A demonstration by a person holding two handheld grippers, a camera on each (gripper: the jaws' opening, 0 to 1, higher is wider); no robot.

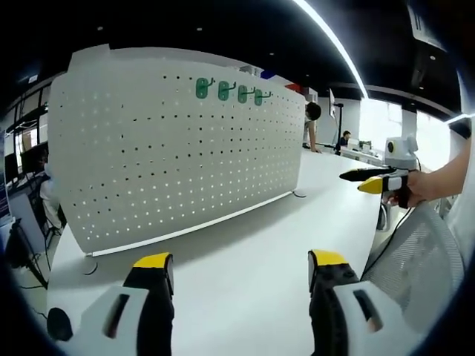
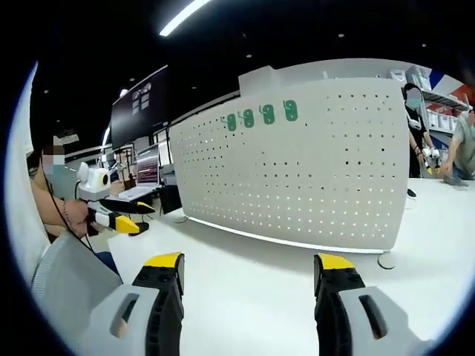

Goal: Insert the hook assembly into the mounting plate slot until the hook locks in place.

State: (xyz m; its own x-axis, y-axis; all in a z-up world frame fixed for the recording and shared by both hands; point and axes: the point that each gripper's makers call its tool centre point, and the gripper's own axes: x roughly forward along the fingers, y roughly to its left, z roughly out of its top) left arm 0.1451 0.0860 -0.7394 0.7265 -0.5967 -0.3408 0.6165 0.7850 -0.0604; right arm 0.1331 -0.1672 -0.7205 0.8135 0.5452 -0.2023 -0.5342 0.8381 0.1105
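Both pairs of jaws stood apart and held nothing: my left gripper (image 1: 241, 278) and right gripper (image 2: 249, 278) hovered low over the white counter (image 1: 245, 245). Four green hooks (image 1: 226, 90) already hung high on the pegboard (image 1: 178, 156), well apart from either gripper. I judged the risk was reaching with nothing gripped, or swinging the hooks out of frame. Both hands pointed level at the board.

A white table (image 1: 282, 245) ran across the lower frame. Directly on it stood a white pegboard (image 1: 178, 148), upright at centre left, with a small round foot (image 2: 385, 260) at its end.
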